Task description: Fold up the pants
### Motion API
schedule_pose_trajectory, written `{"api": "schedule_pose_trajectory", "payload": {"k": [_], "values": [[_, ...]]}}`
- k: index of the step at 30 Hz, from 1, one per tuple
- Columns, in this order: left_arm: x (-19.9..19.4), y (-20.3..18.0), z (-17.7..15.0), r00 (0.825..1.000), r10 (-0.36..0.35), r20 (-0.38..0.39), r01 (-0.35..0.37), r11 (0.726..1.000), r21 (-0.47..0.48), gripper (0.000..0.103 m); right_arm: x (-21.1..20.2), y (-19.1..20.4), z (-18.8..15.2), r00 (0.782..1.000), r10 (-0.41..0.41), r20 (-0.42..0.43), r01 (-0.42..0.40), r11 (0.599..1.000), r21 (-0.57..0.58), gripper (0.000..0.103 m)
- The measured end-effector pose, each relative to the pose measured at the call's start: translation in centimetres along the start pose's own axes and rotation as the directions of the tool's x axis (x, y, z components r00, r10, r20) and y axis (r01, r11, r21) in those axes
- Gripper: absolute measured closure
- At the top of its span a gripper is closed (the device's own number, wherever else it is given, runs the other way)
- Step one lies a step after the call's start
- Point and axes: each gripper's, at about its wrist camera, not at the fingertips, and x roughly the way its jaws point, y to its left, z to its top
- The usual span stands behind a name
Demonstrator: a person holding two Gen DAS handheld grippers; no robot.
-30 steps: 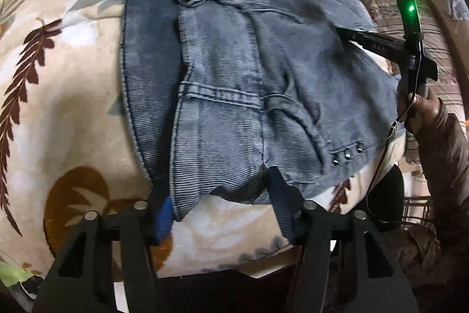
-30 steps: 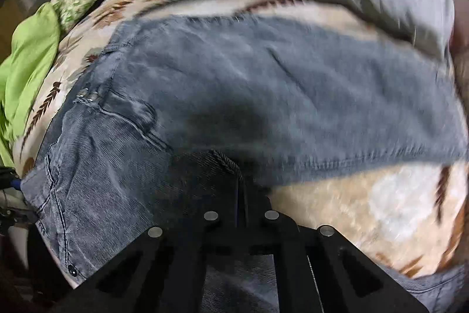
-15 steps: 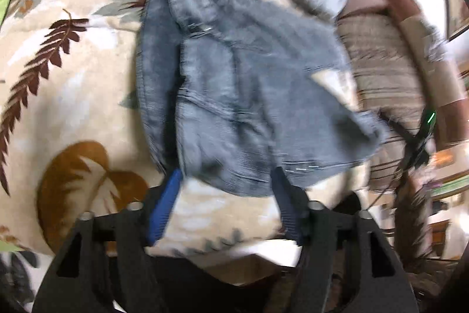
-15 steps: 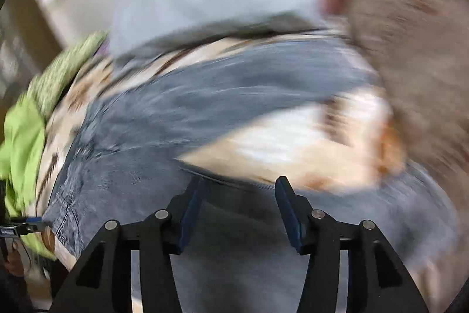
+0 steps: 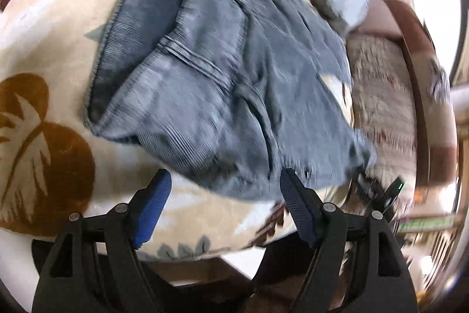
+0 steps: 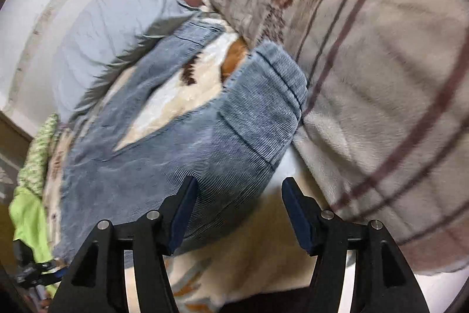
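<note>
Grey-blue corduroy pants [image 5: 222, 84] lie on a cream bedspread with brown leaf prints [image 5: 44, 49]. My left gripper [image 5: 225, 192] is open and empty, just short of the pants' waist end. In the right wrist view the pants [image 6: 181, 154] lie spread in a V with both legs apart, and one hem [image 6: 275, 84] is near the striped blanket. My right gripper [image 6: 237, 204] is open and empty over the near leg's edge.
A beige striped blanket [image 6: 381, 78] is bunched along the right. A pale blue pillow [image 6: 111, 19] lies at the head. Green cloth [image 6: 26, 213] sits at the far left. The bed's front edge [image 5: 205, 254] is below my left gripper.
My right gripper opened and let go of the pants, then swung right toward the leg hems. My left gripper drew back from the waist edge; the pants shifted.
</note>
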Motion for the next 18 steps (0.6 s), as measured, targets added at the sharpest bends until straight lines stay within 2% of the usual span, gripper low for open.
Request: {"api": "schedule_pose_trajectory", "payload": {"k": [3,5,6,7,8,10,11,12,13,15,17,18], "values": [[-0.2,0.2,0.4,1.000,-0.007,0.029,0.009,0.999,-0.042,0.030,1.7,-0.5,-0.3,0.999,0.037,-0.013,-0.035,0.995,0.090,0.040],[-0.4,-0.1,0.5,0.999,0.010,0.047,-0.009,0.999,-0.040,0.043,1.3,-0.8,-0.1,0.993,0.117,0.024,-0.119,0.985,0.126,0.050],[-0.6,0.0,0.6,0.998,0.024,0.054,-0.022,0.999,-0.034,0.047,0.4,-0.6,0.1,0.983,0.172,0.056,-0.178,0.977,0.120,0.078],[-0.8,0.0,0.6,0.997,0.041,0.062,-0.039,0.999,-0.030,0.057,-0.7,0.0,0.3,0.978,0.188,0.088,-0.195,0.977,0.082,0.096],[-0.8,0.1,0.6,0.996,0.057,0.066,-0.055,0.998,-0.035,0.066,-2.0,0.8,0.4,0.974,0.190,0.120,-0.193,0.981,0.017,0.095],[-0.8,0.6,0.8,0.994,0.083,0.064,-0.080,0.995,-0.053,0.076,-4.9,2.6,0.3,0.967,0.175,0.184,-0.159,0.982,-0.099,0.096],[-0.7,0.9,0.9,0.994,0.087,0.061,-0.083,0.994,-0.065,0.077,-5.4,3.0,0.1,0.967,0.160,0.197,-0.139,0.983,-0.118,0.096],[-0.6,1.3,0.8,0.994,0.094,0.056,-0.089,0.993,-0.083,0.077,-5.8,3.1,-0.2,0.974,0.108,0.199,-0.083,0.988,-0.127,0.095],[-0.5,1.7,0.7,0.994,0.100,0.054,-0.094,0.991,-0.094,0.077,-5.2,2.8,-0.5,0.984,0.040,0.173,-0.021,0.994,-0.112,0.091],[-0.5,2.3,0.4,0.994,0.096,0.050,-0.090,0.990,-0.106,0.077,-3.4,1.4,-1.2,0.997,-0.022,0.076,0.027,0.998,-0.058,0.085],[-0.9,2.2,0.2,0.994,0.097,0.054,-0.091,0.991,-0.096,0.077,-2.4,0.0,-2.1,1.000,-0.010,0.019,0.010,1.000,0.001,0.079],[-1.1,2.0,0.1,0.993,0.102,0.057,-0.098,0.992,-0.083,0.076,-2.5,-0.7,-2.4,1.000,0.007,0.021,-0.008,1.000,0.027,0.074]]}}
